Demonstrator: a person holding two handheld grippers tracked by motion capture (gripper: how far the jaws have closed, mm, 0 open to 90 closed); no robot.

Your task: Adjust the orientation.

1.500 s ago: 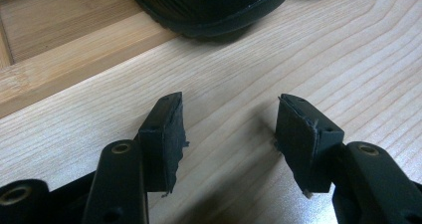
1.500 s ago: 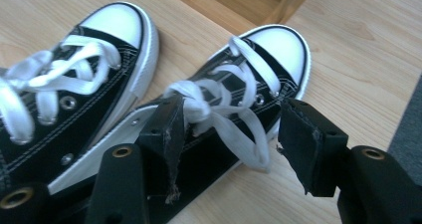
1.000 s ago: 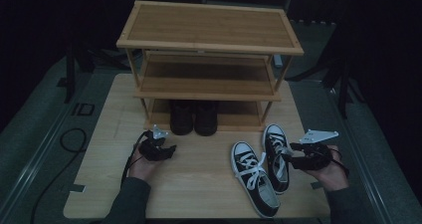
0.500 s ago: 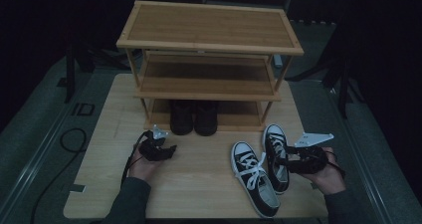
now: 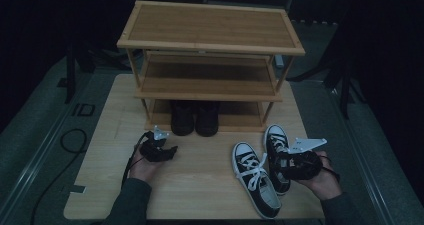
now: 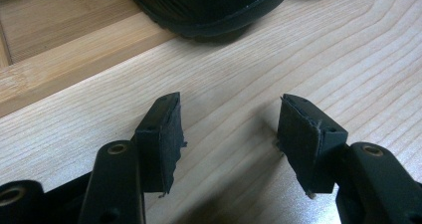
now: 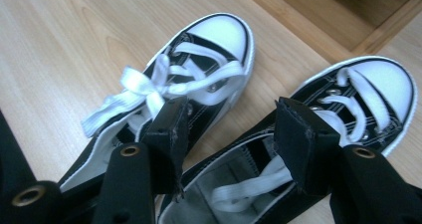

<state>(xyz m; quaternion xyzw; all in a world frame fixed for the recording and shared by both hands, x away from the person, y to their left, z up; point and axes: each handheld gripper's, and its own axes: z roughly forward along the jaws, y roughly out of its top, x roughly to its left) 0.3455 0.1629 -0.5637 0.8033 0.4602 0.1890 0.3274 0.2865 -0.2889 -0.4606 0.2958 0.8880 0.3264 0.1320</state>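
Jaws apart, right gripper [image 7: 226, 139] over sneaker [image 7: 343, 119]

— What are your left tongs [image 6: 229, 129] built like?
— Black arms, brass-ringed holes, frayed black pads [image 6: 166, 134].
— And your right tongs [image 5: 286, 161]?
— Grey three-cornered plate [image 5: 307, 144]; your sleeves [image 5: 127, 205] are dark.
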